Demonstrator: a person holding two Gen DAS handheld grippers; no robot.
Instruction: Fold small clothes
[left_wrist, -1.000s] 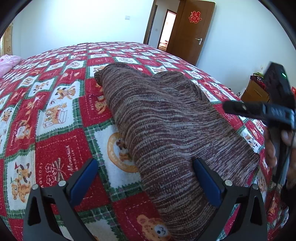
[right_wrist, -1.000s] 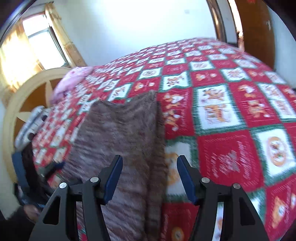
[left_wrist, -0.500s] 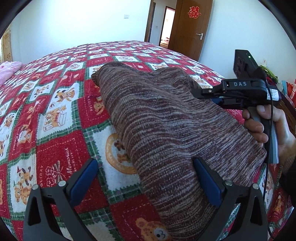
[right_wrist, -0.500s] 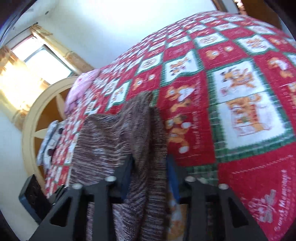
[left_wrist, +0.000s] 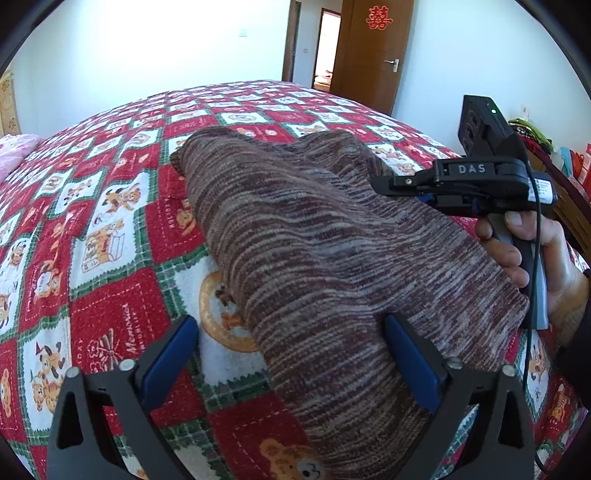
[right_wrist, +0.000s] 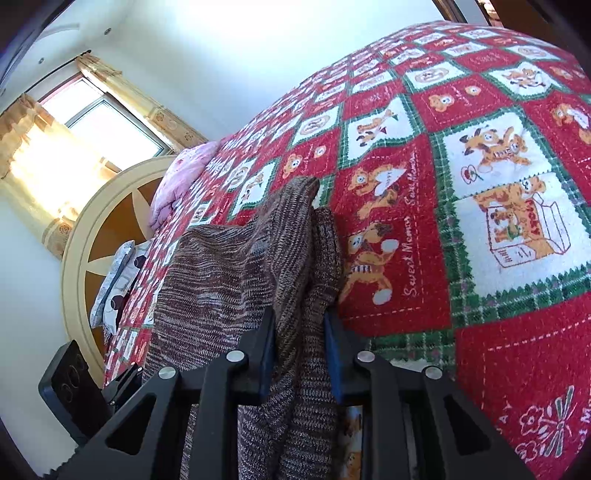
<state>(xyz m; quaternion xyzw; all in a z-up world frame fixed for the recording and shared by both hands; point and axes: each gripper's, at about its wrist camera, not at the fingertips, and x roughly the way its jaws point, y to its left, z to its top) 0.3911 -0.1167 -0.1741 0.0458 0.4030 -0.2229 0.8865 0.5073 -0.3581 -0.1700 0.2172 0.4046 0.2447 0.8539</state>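
Note:
A brown striped knit garment (left_wrist: 325, 236) lies folded lengthwise on the red patchwork bedspread (left_wrist: 110, 206). My left gripper (left_wrist: 291, 354) is open, its blue pads wide apart over the garment's near end. My right gripper (right_wrist: 299, 343) is shut on the garment's (right_wrist: 295, 236) side edge, with a fold of knit pinched between its blue pads and lifted a little off the bed. In the left wrist view the right gripper (left_wrist: 410, 186) sits at the garment's right side, held by a hand.
A pink pillow (right_wrist: 181, 173) and a round cream headboard (right_wrist: 88, 236) are at the bed's head. A wooden door (left_wrist: 369, 48) and a cluttered nightstand (left_wrist: 554, 155) stand beyond the bed's far right. The bedspread (right_wrist: 480, 184) stretches beyond the garment.
My right gripper has moved in to the garment's side edge and closed on it, lifting the fold. My left gripper has stayed open over the near end.

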